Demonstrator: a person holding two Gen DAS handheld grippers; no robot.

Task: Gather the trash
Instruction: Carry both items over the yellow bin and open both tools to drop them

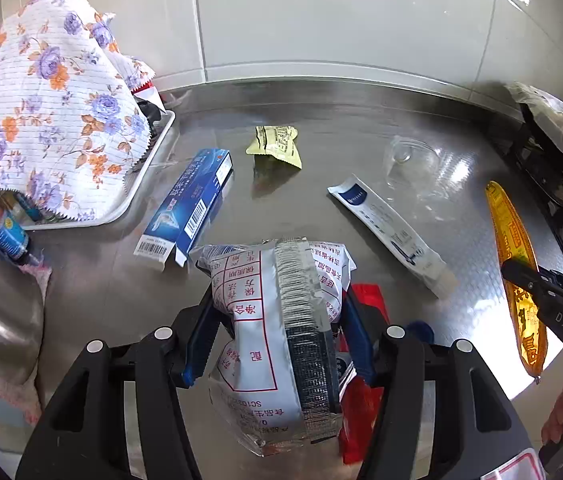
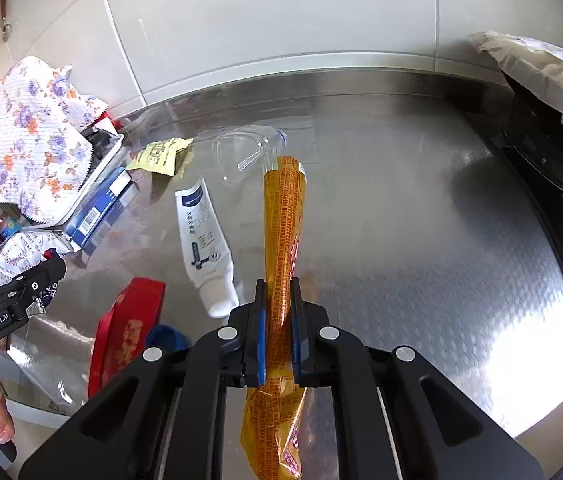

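My left gripper [image 1: 277, 300] is shut on a silver and white snack packet [image 1: 269, 320], held above the steel counter [image 1: 361, 140]; the same gripper [image 2: 51, 270] with its snack packet [image 2: 21, 248] shows at the left of the right wrist view. My right gripper [image 2: 278, 296] is shut on a long yellow-orange wrapper [image 2: 281, 220] that sticks out past the fingertips; that wrapper [image 1: 513, 264] and right gripper [image 1: 513, 270] appear at the right of the left wrist view. On the counter lie a white tube [image 1: 389, 232], a blue carton [image 1: 189, 204], a pale green sachet [image 1: 275, 146] and a clear plastic bottle [image 2: 249, 152].
A floral cloth [image 1: 41, 104] covers a white tray [image 1: 149, 172] of bottles at the left. A red packet [image 2: 125, 328] and a blue cap [image 2: 165, 338] lie near the counter's front edge. A black stove [image 2: 553, 184] under a cloth stands at the right. Tiled wall behind.
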